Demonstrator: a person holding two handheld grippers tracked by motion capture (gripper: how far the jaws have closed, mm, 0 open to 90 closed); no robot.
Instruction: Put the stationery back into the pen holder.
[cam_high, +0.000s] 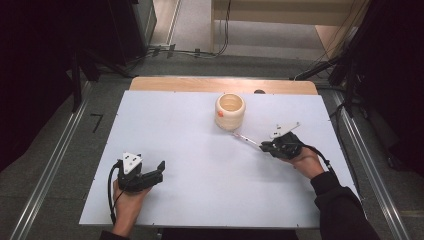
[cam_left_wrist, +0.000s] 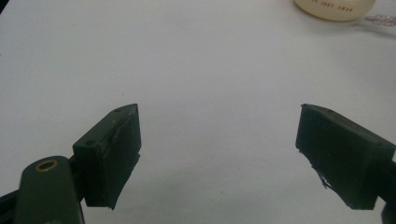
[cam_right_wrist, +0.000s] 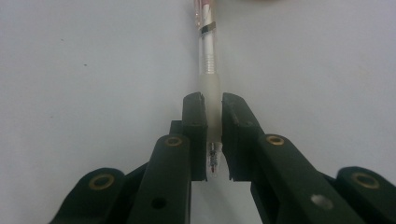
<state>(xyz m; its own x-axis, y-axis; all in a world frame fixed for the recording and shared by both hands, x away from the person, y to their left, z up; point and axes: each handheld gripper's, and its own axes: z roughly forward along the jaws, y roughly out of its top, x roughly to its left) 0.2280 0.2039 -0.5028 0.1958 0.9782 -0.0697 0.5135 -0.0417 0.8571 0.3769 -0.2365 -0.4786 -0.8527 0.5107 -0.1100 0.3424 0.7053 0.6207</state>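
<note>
Clearly the right gripper has its jaws clamped on a clear plastic pen, pinching it at the frosted grip sleeve near the writing tip, with the spring and point showing in the narrow slot between the pads. From above, the pen lies low over the white table, running from the right gripper toward the cream cup, its far end close to the foot of the cup; whether it touches the cup I cannot tell. To my eye the pen will be very light and stiff along its length, but its barrel is smooth, round and hard, so it could roll or twist between flat pads if the squeeze slackens. The soft sleeve where it is held now looks like the best place to take it, since that part gives a little and offers more friction than the glossy barrel farther up. Held so near one end, the long free part could swing if the hand turns quickly, and thin clear plastic might crack under too hard a pinch. The left gripper rests on the near left part of the table, well apart from the pen, its jaws standing wide with nothing between them, and the cup sits far off ahead of it.
</note>
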